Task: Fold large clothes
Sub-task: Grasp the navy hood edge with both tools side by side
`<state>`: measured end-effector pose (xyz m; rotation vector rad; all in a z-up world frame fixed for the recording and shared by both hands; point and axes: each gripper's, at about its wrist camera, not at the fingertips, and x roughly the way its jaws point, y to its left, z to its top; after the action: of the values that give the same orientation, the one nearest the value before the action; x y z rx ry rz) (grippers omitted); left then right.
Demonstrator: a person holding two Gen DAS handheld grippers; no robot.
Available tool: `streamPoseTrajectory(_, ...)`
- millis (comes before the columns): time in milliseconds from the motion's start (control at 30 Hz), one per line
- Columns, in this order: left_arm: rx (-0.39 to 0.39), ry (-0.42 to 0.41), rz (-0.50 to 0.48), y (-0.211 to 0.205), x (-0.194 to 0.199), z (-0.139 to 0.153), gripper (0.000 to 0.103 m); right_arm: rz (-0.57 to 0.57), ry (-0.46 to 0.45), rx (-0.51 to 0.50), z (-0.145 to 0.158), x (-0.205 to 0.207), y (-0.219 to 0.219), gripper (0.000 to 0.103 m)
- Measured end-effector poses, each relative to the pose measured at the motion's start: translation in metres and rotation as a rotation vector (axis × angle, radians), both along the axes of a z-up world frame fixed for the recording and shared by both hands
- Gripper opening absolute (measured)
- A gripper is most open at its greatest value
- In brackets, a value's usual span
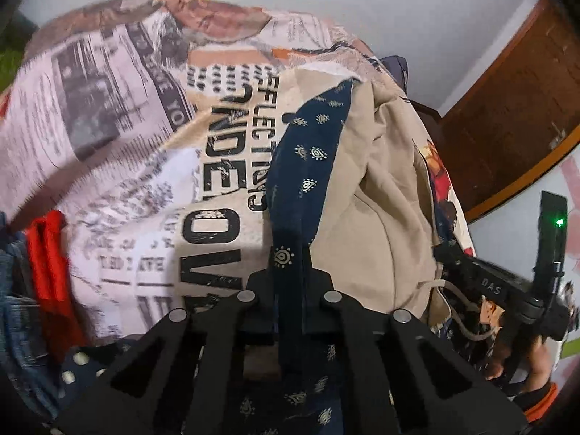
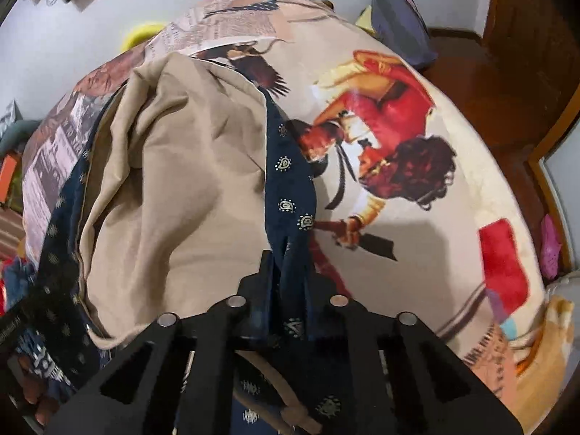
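Note:
A navy garment with small pale paisley motifs (image 1: 308, 152) lies over a beige garment (image 1: 380, 188) on a bed. In the left wrist view my left gripper (image 1: 288, 264) is shut on a fold of the navy cloth, which runs up from between the fingers. The right wrist view shows my right gripper (image 2: 288, 268) shut on another edge of the same navy garment (image 2: 286, 181), beside the beige garment (image 2: 181, 181). The other gripper (image 1: 507, 290) shows at the right edge of the left wrist view, held by a hand.
The bed carries a printed cover (image 2: 417, 127) with newspaper text and a red-clad figure. Red and denim clothes (image 1: 47, 253) are piled at the left. A dark pillow (image 2: 398, 18) lies at the far end. Brown wooden furniture (image 1: 507, 116) stands to the right.

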<state>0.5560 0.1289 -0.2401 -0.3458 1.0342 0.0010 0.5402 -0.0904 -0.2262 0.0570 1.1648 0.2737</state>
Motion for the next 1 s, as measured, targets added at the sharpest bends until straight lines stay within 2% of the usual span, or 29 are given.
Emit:
streamPoseTrajectory(133,0.011,-0.052,-0.052,-0.007,-0.024,0.034,0.006,0.022,-0.058,0.011,0.027,-0.023,-0.008,0.01)
streamPoseTrajectory(200,0.016,-0.073,-0.085,-0.012,-0.039,0.05,0.006,0.04,-0.103,0.029,0.051,-0.045,-0.015,0.01)
streamPoseTrajectory(300,0.071,-0.099,-0.14,-0.021,-0.069,0.074,0.006,0.069,-0.147,0.061,0.077,-0.069,-0.024,0.009)
streamPoseTrajectory(400,0.101,-0.106,-0.181,-0.028,-0.1,0.09,0.006,0.094,-0.176,0.089,0.097,-0.096,-0.032,0.009)
streamPoseTrajectory(467,0.091,-0.106,-0.194,-0.028,-0.12,0.096,0.006,0.118,-0.191,0.091,0.109,-0.12,-0.038,0.009)
streamPoseTrajectory(567,0.085,-0.104,-0.205,-0.029,-0.147,0.101,0.005,0.155,-0.194,0.098,0.114,-0.151,-0.043,0.009)
streamPoseTrajectory(667,0.114,-0.098,-0.209,-0.031,-0.168,0.099,0.003,0.181,-0.175,0.103,0.11,-0.18,-0.047,0.01)
streamPoseTrajectory(800,0.114,-0.059,-0.207,-0.032,-0.192,0.085,0.003,0.198,-0.16,0.062,0.095,-0.203,-0.049,0.01)
streamPoseTrajectory(1000,0.184,-0.013,-0.203,-0.033,-0.217,0.053,0.003,0.196,-0.114,0.045,0.067,-0.227,-0.054,0.01)
